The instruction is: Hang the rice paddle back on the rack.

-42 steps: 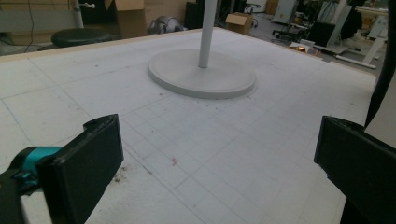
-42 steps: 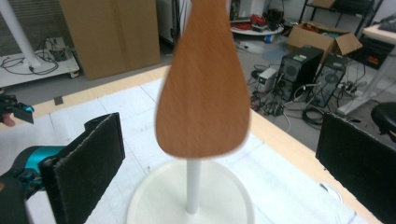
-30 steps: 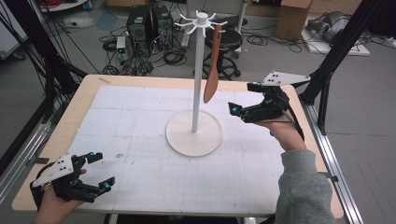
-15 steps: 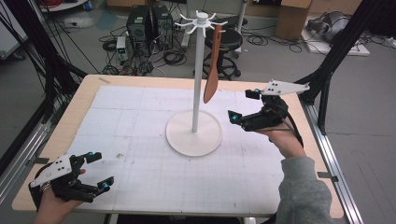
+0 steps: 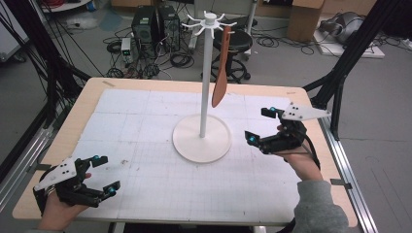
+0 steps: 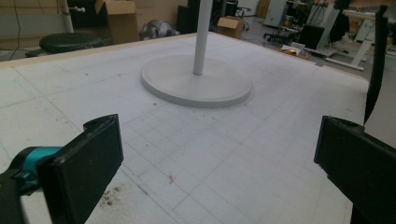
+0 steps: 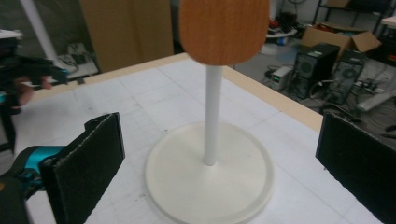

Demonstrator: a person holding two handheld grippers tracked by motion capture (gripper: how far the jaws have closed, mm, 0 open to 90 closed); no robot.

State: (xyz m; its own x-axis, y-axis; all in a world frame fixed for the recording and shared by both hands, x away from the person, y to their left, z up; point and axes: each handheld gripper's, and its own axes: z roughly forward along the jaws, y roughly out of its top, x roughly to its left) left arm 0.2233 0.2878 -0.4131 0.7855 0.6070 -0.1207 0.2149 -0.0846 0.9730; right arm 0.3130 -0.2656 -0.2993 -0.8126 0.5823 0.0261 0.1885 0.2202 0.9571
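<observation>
R gripper (image 5: 260, 127) now seen drawn back twd the person's side of table (image 5: 145, 116), lower than 1 s ago, when it was up close by the spatula (image 5: 221, 73). Jaws spread wide, nothing held. Spatula left hanging from a hook of the white stand (image 5: 203, 141), blade down, clear of the base. Seen close in R gripper view (image 7: 224, 28), in front of the pole. L gripper (image 5: 94, 177) parked at near-left corner, jaws also spread, unmoved. Hanging step judged done; retreat under way.
</observation>
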